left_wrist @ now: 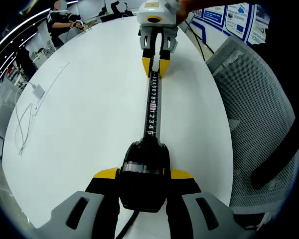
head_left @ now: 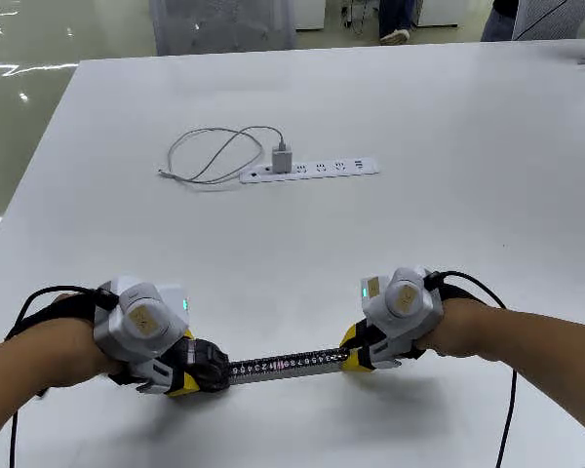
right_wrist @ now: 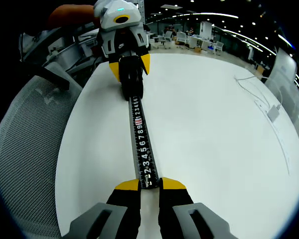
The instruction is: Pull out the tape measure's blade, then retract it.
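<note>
A black tape measure case [left_wrist: 144, 172] sits clamped in my left gripper [left_wrist: 142, 175], low at the near table edge [head_left: 197, 369]. Its numbered blade [head_left: 288, 364] is drawn out to the right, showing marks up to about sixteen [right_wrist: 139, 142]. My right gripper [right_wrist: 149, 185] is shut on the blade's end hook [right_wrist: 148, 183], also seen across the table [left_wrist: 156, 67] from the left gripper view and at the near right [head_left: 356, 357] in the head view. The case [right_wrist: 130, 74] faces me in the right gripper view.
A white power strip [head_left: 310, 170] with a plugged charger and looped white cable [head_left: 210, 156] lies mid-table. The white table [head_left: 419, 117] stretches far behind. A grey mesh chair [left_wrist: 254, 109] stands at the near edge. People stand at the far side.
</note>
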Motion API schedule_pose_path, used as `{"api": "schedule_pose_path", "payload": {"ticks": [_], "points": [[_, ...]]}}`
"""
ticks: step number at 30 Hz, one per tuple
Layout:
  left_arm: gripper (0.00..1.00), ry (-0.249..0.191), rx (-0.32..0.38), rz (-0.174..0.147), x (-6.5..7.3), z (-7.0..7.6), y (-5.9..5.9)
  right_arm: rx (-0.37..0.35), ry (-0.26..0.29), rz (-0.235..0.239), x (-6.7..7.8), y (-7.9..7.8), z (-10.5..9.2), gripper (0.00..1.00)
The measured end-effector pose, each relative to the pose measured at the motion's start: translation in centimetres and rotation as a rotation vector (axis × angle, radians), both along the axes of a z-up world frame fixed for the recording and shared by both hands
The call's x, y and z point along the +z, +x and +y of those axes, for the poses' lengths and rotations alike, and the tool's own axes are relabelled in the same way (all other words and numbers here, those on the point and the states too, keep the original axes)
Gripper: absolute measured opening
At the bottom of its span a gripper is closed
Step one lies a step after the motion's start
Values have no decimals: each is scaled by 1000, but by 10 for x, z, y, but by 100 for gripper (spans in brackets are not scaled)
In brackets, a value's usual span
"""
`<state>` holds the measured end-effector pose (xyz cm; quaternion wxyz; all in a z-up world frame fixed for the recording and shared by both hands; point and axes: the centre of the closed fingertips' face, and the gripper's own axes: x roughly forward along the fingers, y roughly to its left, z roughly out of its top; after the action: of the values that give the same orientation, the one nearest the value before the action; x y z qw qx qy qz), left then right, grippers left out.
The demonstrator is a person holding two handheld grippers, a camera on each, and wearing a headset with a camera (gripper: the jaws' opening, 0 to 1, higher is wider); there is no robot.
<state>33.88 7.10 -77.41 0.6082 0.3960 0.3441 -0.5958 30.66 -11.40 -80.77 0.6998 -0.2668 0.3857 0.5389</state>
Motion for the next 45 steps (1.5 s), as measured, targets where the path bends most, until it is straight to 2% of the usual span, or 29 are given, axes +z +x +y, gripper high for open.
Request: {"api": "schedule_pose_path", "payload": {"ticks": [45], "points": [[31, 0, 10, -4, 0, -1, -1, -18, -22, 0, 2, -7, -38, 8]]}}
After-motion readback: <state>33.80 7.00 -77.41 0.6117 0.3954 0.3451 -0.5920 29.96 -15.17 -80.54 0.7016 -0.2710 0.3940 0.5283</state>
